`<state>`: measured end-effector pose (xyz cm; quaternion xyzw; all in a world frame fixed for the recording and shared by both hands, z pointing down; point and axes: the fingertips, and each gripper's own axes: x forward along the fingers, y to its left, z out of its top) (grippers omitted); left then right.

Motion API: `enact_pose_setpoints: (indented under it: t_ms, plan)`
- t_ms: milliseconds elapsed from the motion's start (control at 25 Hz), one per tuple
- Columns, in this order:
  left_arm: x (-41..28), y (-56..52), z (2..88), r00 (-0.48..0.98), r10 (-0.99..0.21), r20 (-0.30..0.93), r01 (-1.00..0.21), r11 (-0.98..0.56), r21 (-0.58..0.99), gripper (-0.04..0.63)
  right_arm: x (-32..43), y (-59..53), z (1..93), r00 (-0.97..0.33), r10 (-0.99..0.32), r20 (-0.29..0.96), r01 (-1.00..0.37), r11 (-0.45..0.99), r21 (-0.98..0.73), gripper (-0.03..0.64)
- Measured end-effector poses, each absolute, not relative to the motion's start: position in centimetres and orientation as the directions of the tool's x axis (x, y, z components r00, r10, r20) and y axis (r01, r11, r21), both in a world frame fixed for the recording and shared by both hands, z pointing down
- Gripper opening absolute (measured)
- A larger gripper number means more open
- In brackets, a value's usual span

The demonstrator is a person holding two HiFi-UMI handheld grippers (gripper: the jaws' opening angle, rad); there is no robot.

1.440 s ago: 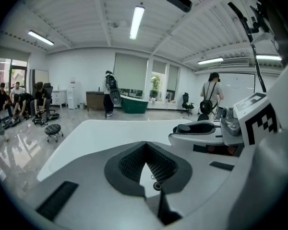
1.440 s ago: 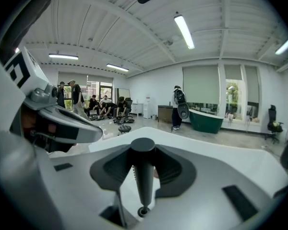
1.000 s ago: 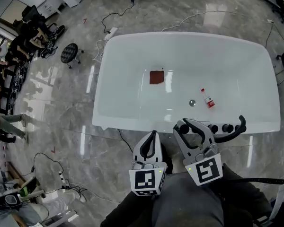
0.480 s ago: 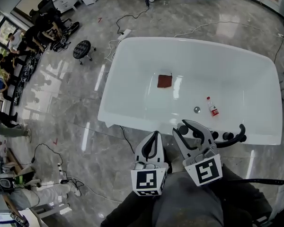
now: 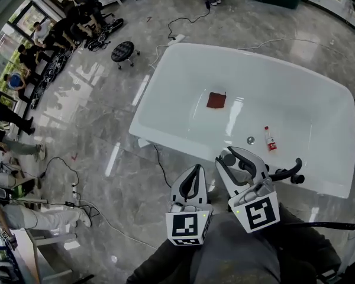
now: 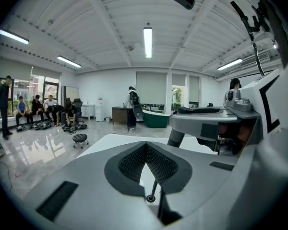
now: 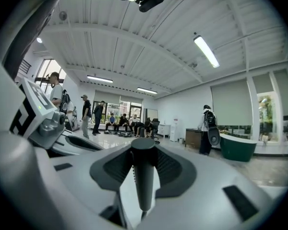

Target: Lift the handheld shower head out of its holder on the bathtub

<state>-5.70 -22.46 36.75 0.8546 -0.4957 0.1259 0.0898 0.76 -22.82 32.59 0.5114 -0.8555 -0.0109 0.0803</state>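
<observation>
A dark stick-shaped shower head stands upright between the jaws of my right gripper, which is shut on it. Its lower end thins to a narrow line, and the jaws hide the holder. From above, the right gripper is at the near rim of the white bathtub, just left of a black curved spout. My left gripper hangs beside it over the floor, shut and empty. Its pads meet in a V.
In the tub lie a red-brown cloth, a small bottle and the drain. Cables trail over the grey marble floor. A black stool stands at the far left of the tub. People gather at the far left.
The head view has swung, so the tub has drifted right and down and more floor shows at the left. Both grippers keep their places and states.
</observation>
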Motion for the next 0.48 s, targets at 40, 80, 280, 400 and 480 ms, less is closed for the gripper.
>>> enact_pose_setpoints:
  t_ms: [40,80,280,400,480]
  plan:
    - [-5.7,-21.7,36.8,0.460,-0.834,0.303,-0.880,-0.474,0.031,0.003,0.8,-22.3,32.5,-0.478,-0.870,0.122,-0.865,0.490,0.103,0.141]
    - [-5.7,-21.0,36.9,0.446,-0.841,0.306,-0.888,-0.459,0.033,0.003,0.8,-21.8,32.4,-0.490,-0.864,0.119,-0.859,0.502,0.104,0.141]
    - [-6.1,-18.7,37.0,0.404,-0.857,0.321,-0.909,-0.415,0.037,0.003,0.6,-19.8,32.3,-0.529,-0.841,0.118,-0.835,0.540,0.104,0.141]
    - [-6.5,-18.0,36.9,0.385,-0.867,0.317,-0.918,-0.395,0.036,0.003,0.1,-19.2,32.1,-0.544,-0.832,0.109,-0.825,0.554,0.114,0.141]
    - [-6.6,-17.5,36.7,0.379,-0.871,0.314,-0.921,-0.388,0.035,0.003,0.0,-18.8,31.8,-0.552,-0.828,0.103,-0.820,0.561,0.117,0.141]
